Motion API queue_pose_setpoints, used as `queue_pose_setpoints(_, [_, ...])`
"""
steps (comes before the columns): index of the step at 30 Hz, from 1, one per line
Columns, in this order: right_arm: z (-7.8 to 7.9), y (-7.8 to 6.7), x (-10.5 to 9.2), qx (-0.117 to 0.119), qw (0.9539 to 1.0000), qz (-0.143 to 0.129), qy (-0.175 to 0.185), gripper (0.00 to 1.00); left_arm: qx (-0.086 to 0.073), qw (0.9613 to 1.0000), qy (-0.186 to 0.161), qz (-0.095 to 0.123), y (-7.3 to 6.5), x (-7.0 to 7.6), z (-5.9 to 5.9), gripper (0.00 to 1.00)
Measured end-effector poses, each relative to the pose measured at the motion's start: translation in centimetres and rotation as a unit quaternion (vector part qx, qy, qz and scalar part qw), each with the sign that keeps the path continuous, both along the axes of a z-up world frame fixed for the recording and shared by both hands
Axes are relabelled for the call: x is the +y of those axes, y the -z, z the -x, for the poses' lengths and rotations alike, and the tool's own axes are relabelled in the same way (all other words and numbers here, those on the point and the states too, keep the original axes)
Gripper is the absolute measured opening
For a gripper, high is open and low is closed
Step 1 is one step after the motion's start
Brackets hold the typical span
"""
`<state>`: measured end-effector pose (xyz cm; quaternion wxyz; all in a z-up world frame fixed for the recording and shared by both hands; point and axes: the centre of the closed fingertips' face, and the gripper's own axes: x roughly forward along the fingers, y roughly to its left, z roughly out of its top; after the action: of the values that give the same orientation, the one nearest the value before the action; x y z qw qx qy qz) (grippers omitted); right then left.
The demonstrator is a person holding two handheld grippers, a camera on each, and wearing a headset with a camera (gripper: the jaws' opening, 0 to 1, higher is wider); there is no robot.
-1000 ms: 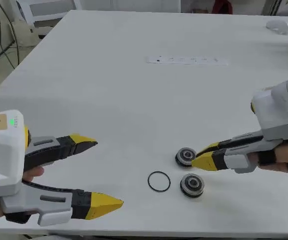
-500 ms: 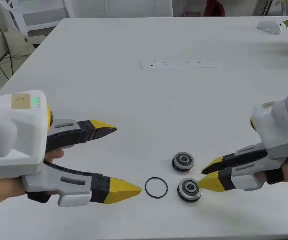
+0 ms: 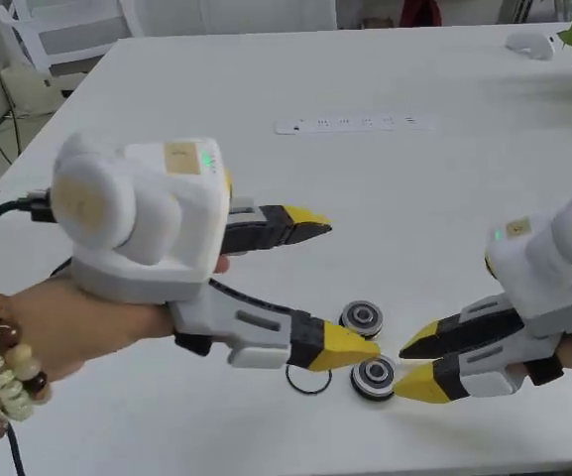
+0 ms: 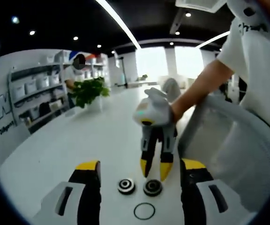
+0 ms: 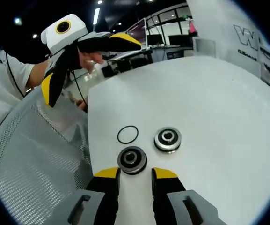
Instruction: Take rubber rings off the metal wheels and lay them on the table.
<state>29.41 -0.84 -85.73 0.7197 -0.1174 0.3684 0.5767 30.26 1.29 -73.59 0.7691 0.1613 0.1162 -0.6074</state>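
One white table bore everything. The left gripper hung wide open and empty. The right gripper, jaws narrowly parted and empty, pointed at the near wheel, with the far wheel just beyond. It seemed best to pin the wheel's hub (not its rim) while peeling. A freed rubber ring lay beside them.

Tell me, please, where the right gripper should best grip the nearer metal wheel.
Probably across its outer rim: the nearer wheel lies flat, bore up, leaving only the round edge. Come low from the right, where the right gripper faces it.
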Motion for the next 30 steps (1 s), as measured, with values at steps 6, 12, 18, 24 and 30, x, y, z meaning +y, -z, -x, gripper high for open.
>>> queue_pose_setpoints(6, [0.2, 0.3, 0.0, -0.004, 1.0, 0.003, -0.007, 0.23, 0.001, 0.9994, 0.02, -0.027, 2.6, -1.4, -0.1, 0.65])
queue_pose_setpoints(12, [0.3, 0.5, 0.1, -0.003, 0.9999, 0.0, -0.011, 0.21, 0.035, 0.9991, 0.015, -0.02, 5.0, -2.4, 0.1, 0.57])
queue_pose_setpoints(18, [0.6, 0.8, 0.2, -0.002, 0.9998, 0.002, -0.018, 0.19, 0.021, 0.9983, 0.022, -0.05, 7.4, -2.2, 0.6, 0.41])
queue_pose_setpoints(24, [0.7, 0.8, 0.3, -0.004, 0.9998, 0.0, -0.019, 0.19, 0.025, 0.9981, 0.014, -0.054, 8.7, -1.8, 0.6, 0.31])
queue_pose_setpoints(30, [0.8, 0.8, 0.5, -0.017, 0.9995, -0.001, -0.028, 0.2, 0.056, 0.9971, 0.007, -0.052, 10.0, -2.3, 0.8, 0.24])
